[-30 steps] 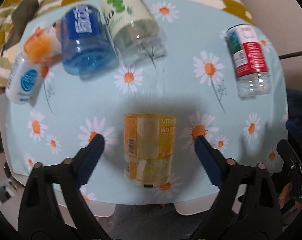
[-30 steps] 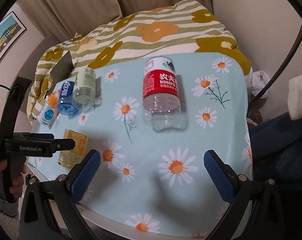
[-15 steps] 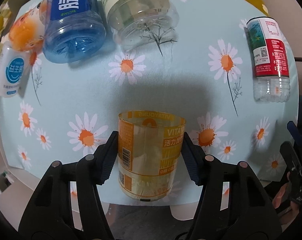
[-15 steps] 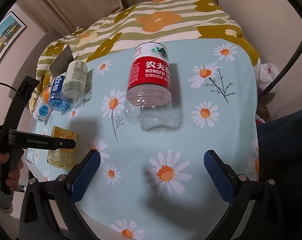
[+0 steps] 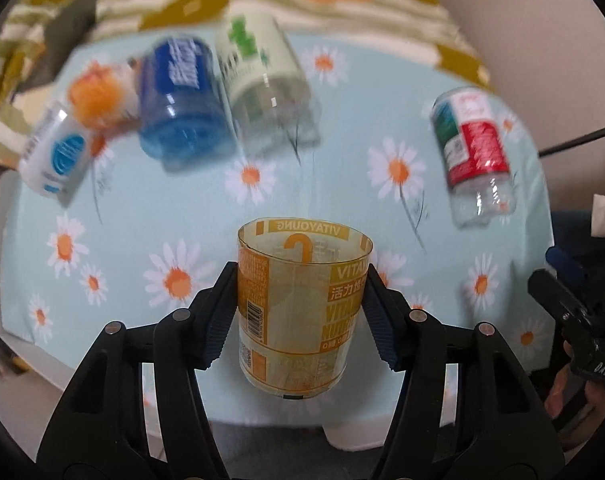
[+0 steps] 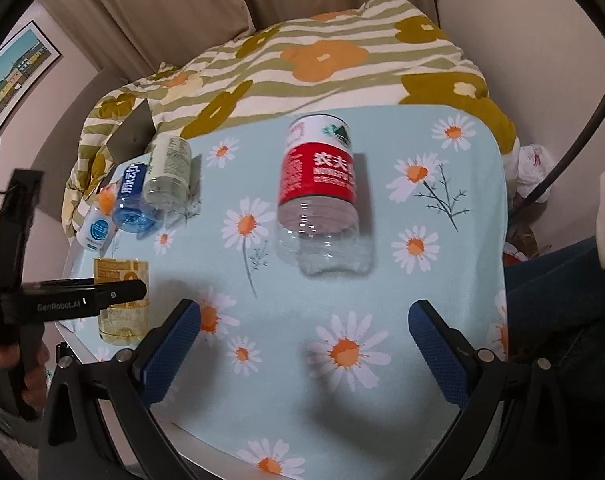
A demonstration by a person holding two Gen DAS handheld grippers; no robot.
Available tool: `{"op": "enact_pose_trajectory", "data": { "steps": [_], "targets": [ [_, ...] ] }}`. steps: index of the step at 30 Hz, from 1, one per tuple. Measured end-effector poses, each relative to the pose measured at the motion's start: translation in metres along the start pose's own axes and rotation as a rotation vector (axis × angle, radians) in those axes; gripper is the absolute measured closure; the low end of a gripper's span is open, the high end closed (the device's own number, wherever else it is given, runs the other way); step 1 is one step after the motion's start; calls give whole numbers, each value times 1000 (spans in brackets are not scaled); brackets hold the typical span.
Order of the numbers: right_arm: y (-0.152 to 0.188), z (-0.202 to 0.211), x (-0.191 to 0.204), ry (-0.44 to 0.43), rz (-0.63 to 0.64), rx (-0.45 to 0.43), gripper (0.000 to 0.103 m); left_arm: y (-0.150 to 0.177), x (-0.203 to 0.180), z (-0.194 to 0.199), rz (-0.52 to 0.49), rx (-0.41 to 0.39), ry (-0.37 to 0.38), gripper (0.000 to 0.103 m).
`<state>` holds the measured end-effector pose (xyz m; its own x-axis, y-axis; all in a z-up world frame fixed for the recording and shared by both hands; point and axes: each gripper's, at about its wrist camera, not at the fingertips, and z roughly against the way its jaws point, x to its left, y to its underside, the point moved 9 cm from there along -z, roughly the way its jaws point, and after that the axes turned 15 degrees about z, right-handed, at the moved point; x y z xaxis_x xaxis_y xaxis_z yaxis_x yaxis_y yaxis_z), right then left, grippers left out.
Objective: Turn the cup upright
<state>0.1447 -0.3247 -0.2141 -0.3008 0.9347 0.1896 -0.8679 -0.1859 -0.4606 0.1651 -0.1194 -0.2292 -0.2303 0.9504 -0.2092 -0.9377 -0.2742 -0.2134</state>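
The yellow see-through cup point(image 5: 300, 308), a cut bottle with an orange label, is clamped between my left gripper's point(image 5: 298, 312) blue pads. Its open rim points away from me and its closed base is toward the table's near edge. In the right wrist view the same cup point(image 6: 122, 300) is at the table's left edge with the left gripper's black finger across it. My right gripper point(image 6: 302, 344) is open and empty, hovering above the daisy cloth in front of the red-labelled cup point(image 6: 320, 200), which lies on its side.
Several other cut-bottle cups lie on their sides at the back left: a blue one point(image 5: 180, 108), a green-labelled one point(image 5: 262, 84), a small white one point(image 5: 56, 152). The red-labelled cup point(image 5: 474, 148) lies at the right. A striped floral blanket point(image 6: 302, 60) lies behind the table.
My left gripper closed from wide open onto the yellow cup and then tilted, so the far cups slid down in its view. The right gripper stayed open and drifted slightly.
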Motion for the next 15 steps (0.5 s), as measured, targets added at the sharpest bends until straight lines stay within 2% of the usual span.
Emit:
{"op": "enact_pose_trajectory", "data": {
  "steps": [4, 7, 10, 15],
  "targets": [
    [-3, -7, 10, -1, -3, -20, 0, 0, 6, 15, -5, -198, 67, 39],
    [-5, -10, 17, 4, -5, -37, 0, -4, 9, 15, -23, -317, 94, 39],
    [-6, -12, 25, 42, 46, -53, 0, -4, 9, 15, -40, -446, 104, 39],
    [-6, -8, 37, 122, 153, -100, 0, -3, 11, 10, -52, -563, 126, 39]
  ]
}}
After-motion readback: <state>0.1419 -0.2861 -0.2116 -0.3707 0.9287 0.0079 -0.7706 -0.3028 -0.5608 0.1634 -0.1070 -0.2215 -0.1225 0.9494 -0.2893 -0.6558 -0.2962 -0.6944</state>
